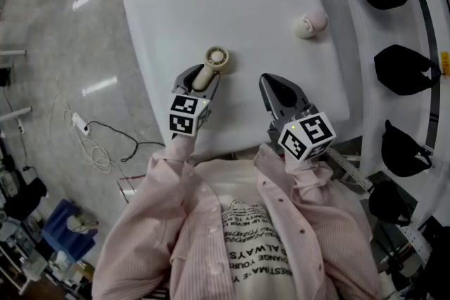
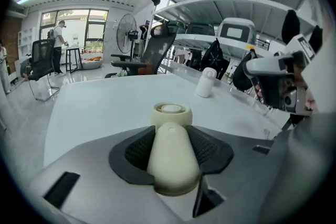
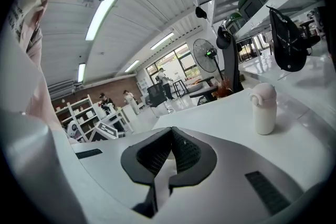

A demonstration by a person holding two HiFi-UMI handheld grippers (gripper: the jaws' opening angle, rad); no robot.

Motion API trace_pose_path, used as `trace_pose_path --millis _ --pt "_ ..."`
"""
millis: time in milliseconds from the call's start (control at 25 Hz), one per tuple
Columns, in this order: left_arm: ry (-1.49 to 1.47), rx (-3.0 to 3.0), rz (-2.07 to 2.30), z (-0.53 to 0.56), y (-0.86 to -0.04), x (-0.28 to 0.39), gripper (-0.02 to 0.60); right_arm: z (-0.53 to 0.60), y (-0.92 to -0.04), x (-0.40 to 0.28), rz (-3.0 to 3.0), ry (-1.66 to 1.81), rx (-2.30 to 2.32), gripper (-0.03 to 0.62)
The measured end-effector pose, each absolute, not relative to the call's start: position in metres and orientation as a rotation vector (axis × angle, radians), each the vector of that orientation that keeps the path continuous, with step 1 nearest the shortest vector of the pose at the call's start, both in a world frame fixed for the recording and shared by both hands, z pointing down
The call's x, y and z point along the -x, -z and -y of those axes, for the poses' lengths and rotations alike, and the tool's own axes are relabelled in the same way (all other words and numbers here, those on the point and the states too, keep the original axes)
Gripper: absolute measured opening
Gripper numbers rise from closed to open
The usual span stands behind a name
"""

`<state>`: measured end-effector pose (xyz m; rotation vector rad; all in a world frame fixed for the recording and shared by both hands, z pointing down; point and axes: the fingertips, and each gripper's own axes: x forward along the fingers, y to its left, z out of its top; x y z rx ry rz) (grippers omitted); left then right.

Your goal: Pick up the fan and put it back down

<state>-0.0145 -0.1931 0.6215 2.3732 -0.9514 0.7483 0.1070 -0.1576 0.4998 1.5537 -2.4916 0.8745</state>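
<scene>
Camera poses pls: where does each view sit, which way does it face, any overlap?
Head view: on the person's head, looking steeply down at the white table; shows the pink shirt, left tool and right tool.
Left gripper view: on the left tool, looking along its jaws across the table; the jaws clamp the fan; the right tool is at the right edge.
Right gripper view: on the right tool, looking along its shut, empty jaws; the pink shirt is at upper left.
Shared: the bottle appears in all three.
</scene>
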Motion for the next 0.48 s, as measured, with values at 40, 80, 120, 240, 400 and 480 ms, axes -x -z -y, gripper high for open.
trace_pose_path --millis 40,80,120,240,400,480 --pt "-0.757 -2.371 0.941 0.192 -0.625 0.012 0.183 0.156 -0.501 -0.108 2.488 -0.878 -1.556 0.0" --pt "-0.764 -2.368 0.93 0.19 -0.627 0.011 0.183 0.155 -0.502 -0.109 2.483 -0.882 -1.559 0.0" --pt "-0.771 -2.366 0.921 0.189 -0.63 0.009 0.183 0.154 -0.503 -0.11 2.479 -0.886 -1.563 0.0" --pt "-0.785 -2.363 0.903 0.186 -0.634 0.007 0.183 0.151 -0.505 -0.111 2.472 -0.897 -1.564 0.0" --pt "-0.816 -2.367 0.887 0.183 -0.638 0.004 0.183 0.147 -0.507 -0.115 2.464 -0.908 -1.578 0.0" --pt "-0.852 -2.368 0.872 0.181 -0.641 0.004 0.183 0.146 -0.508 -0.115 2.463 -0.913 -1.584 0.0"
